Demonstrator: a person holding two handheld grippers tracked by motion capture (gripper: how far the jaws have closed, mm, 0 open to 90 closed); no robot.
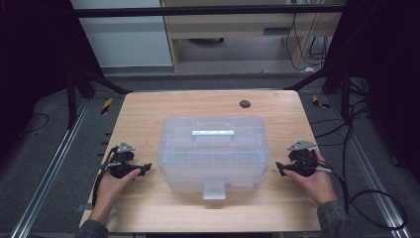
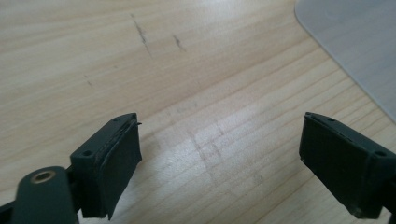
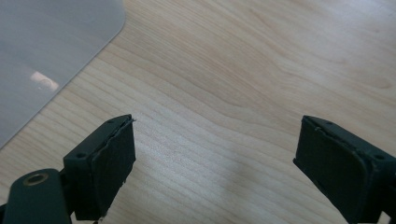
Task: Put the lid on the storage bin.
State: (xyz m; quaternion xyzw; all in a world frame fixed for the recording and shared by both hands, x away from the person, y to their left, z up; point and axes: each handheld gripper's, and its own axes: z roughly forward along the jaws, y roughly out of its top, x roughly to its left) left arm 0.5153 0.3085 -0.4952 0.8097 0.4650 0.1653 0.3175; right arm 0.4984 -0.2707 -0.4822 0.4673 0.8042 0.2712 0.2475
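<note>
Translucent plastic storage box [image 1: 214,151] was seen resting with its lid closed near the middle of the wooden table [image 1: 148,106], a little nearer the front edge than the far one, its long sides running parallel to those edges. A pale carrying handle [image 1: 213,134] was set flat in the top of the lid, and a grey latch [image 1: 214,190] was hung over the front wall, facing the person's side. A rounded corner of the box was caught at the upper right of the left gripper view [image 2: 355,42] and at the upper left of the right gripper view [image 3: 46,51]. The left gripper [image 1: 144,169] was held low over the table just beside the box's left end, apart from it, and was pointed toward it; its jaws were spread wide with bare wood between them [image 2: 219,154]. The right gripper [image 1: 280,170] was held in the same way at the box's right end, not touching it, and its jaws were likewise parted with nothing between them [image 3: 215,158]. Each gripper was grasped by a hand, the left hand [image 1: 113,184] and the right hand [image 1: 314,182], entering from the front edge. A small dark round disc [image 1: 244,103] was set in the table near the far edge, well apart from the box.
</note>
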